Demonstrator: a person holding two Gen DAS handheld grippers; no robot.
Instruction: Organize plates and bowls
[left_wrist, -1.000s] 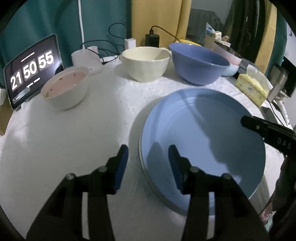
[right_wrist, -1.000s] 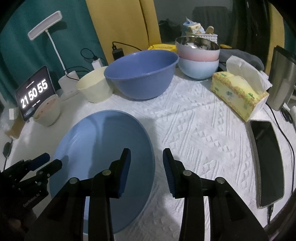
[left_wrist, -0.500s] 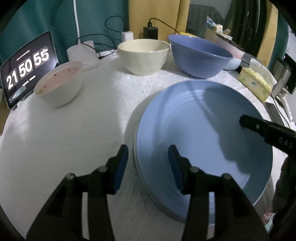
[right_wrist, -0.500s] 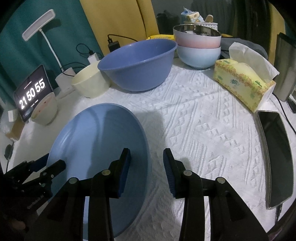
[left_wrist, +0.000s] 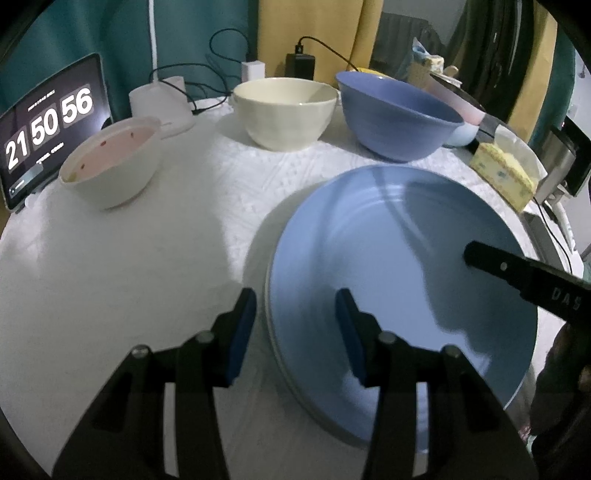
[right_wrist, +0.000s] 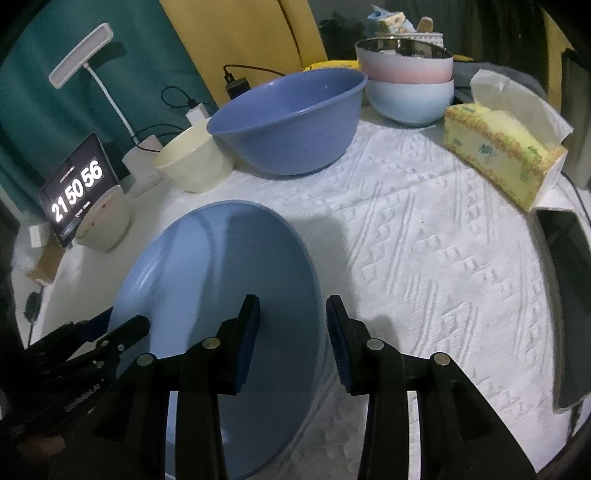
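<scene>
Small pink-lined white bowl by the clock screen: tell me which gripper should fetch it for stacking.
Left, probably. The small pink-lined white bowl sits on the left gripper's side with bare tablecloth between them. The right gripper would have to cross the blue round plate. Both are open and empty.

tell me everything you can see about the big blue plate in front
The blue plate is large, round and shallow, with a smooth matte light-blue face and faint concentric rings inside a raised rim. It looks ceramic or melamine. It is empty and lies flat on the white textured tablecloth, seemingly on top of a paler plate whose edge shows under its left rim. The left gripper and right gripper each straddle a side of its rim with jaws apart, not pressing it.
</scene>
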